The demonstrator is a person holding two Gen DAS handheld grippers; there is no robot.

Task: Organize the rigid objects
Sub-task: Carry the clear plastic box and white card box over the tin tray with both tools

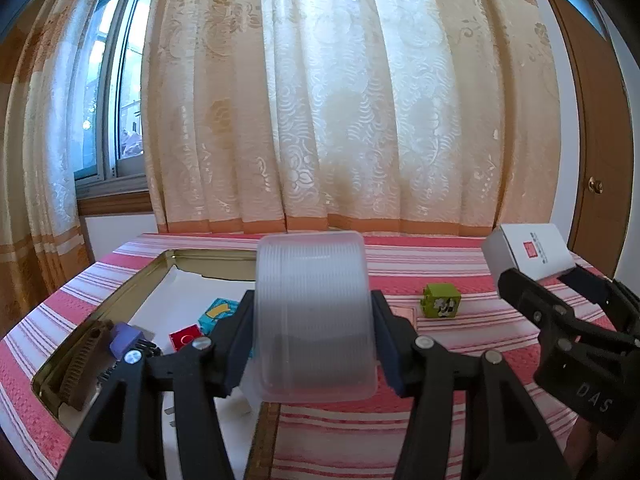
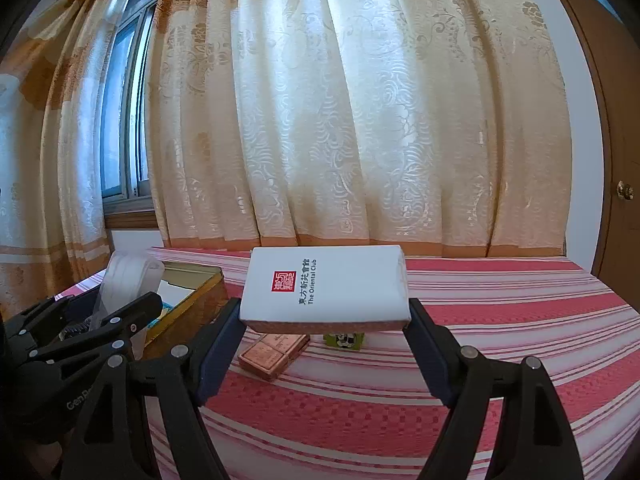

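My left gripper is shut on a translucent ribbed plastic box, held above the table by the right edge of a gold tin tray. The tray holds a blue box, a red box, a purple block and a brown comb. My right gripper is shut on a white "Oriental Club" box, held above the table; it also shows in the left wrist view. A green cube and a copper-coloured box lie on the table.
The table has a red-and-white striped cloth. Cream and orange curtains hang behind it, with a window at the left and a wooden door at the right. The left gripper shows in the right wrist view.
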